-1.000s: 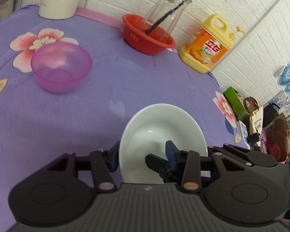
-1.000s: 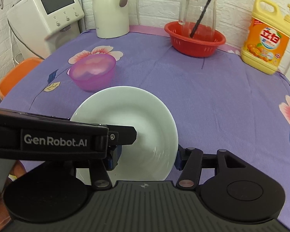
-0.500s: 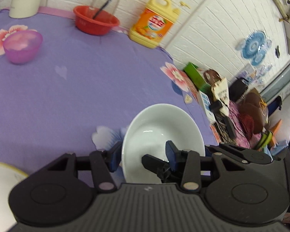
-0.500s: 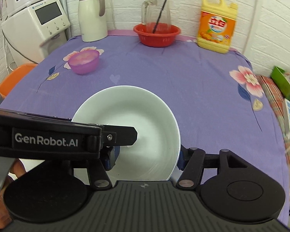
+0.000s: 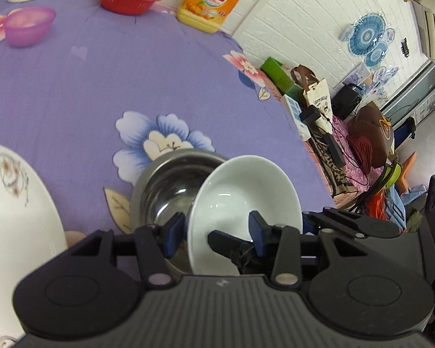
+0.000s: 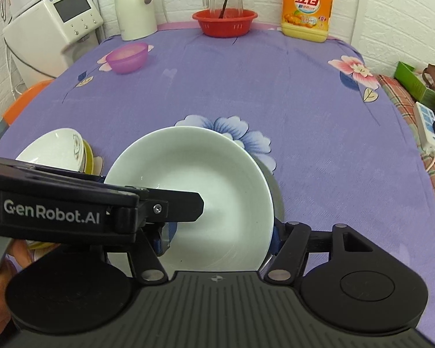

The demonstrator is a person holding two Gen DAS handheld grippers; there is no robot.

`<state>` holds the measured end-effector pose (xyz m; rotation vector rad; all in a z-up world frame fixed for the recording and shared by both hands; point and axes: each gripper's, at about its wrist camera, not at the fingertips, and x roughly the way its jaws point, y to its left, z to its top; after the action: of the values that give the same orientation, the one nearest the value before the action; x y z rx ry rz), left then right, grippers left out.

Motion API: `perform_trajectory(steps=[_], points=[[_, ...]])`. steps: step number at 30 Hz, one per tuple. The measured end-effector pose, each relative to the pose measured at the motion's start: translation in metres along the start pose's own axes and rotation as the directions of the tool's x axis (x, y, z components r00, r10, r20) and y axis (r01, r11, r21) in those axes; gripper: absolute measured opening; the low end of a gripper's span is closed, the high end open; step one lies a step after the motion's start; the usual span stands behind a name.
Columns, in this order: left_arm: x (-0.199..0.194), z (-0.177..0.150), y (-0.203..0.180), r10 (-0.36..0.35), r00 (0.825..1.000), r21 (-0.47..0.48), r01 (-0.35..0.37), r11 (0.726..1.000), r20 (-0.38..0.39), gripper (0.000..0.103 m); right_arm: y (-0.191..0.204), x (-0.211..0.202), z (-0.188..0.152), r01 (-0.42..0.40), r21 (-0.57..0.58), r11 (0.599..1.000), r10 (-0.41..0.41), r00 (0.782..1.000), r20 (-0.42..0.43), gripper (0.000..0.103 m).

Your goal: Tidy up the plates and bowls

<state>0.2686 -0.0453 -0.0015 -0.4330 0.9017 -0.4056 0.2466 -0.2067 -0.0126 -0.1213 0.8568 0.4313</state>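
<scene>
Both grippers have carried the white bowl (image 6: 206,185) from the far middle of the table (image 6: 319,133) to its near edge; a steel bowl (image 5: 165,179) and a stack of plates now show in view, and the purple bowl (image 6: 127,57) sits well behind.

Left to right, right-wrist view: stacked plates (image 6: 58,150) at near left, a floral white one on top with a yellow rim under it. Next, the left gripper (image 6: 171,211) reaches in from the left, its upper finger lying over the white bowl's inside. In the left-wrist view its jaws are clenched on the bowl's near rim, one pad outside, one inside. The white bowl hangs tilted directly over the steel bowl; contact between them cannot be told. Right gripper (image 6: 220,240): jaws have just been opening and now stand wide, bowl between them, pads apparently off the rim.

Progress, judged: plates already gathered in one stack. White bowl is about to be nested in the steel bowl, not yet released by the left gripper. Purple bowl still alone at far left, to be fetched. Red basket (image 6: 224,21) with glass jug looks unrelated.
</scene>
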Motion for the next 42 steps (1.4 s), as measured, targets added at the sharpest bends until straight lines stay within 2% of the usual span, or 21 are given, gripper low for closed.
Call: perform_trajectory(steps=[5,10,13,20,30,38,42], points=[[-0.002,0.005,0.007,0.001,1.0,-0.006,-0.001,1.0,0.024,0.044,-0.007,-0.002,0.0,0.008,0.026,1.0,-0.009,0.999,0.038,0.101],[-0.013,0.012,0.007,-0.011,0.998,0.014,0.01,1.0,0.065,0.05,-0.021,-0.009,0.003,-0.022,0.093,0.995,0.014,0.996,0.087,0.103],[-0.02,0.016,0.007,-0.014,0.996,0.023,0.012,1.0,0.086,0.055,-0.025,-0.013,0.004,-0.006,0.104,0.995,-0.006,0.993,0.117,0.103],[-0.033,0.023,0.02,0.009,0.992,0.025,-0.012,1.0,0.122,0.064,-0.035,-0.011,0.004,-0.035,0.15,0.988,0.014,0.99,0.141,0.103],[-0.046,0.037,0.068,0.103,0.982,-0.069,-0.093,0.993,0.156,0.074,-0.027,-0.007,0.012,-0.074,0.153,0.985,0.05,0.986,0.159,0.103],[-0.065,0.047,0.111,0.163,0.969,-0.148,-0.137,0.979,0.186,0.076,-0.018,0.001,0.028,-0.073,0.131,0.989,0.052,0.986,0.158,0.103],[-0.07,0.054,0.13,0.173,0.967,-0.189,-0.137,0.972,0.188,0.077,-0.01,0.008,0.038,-0.09,0.123,0.988,0.071,0.986,0.151,0.103]])
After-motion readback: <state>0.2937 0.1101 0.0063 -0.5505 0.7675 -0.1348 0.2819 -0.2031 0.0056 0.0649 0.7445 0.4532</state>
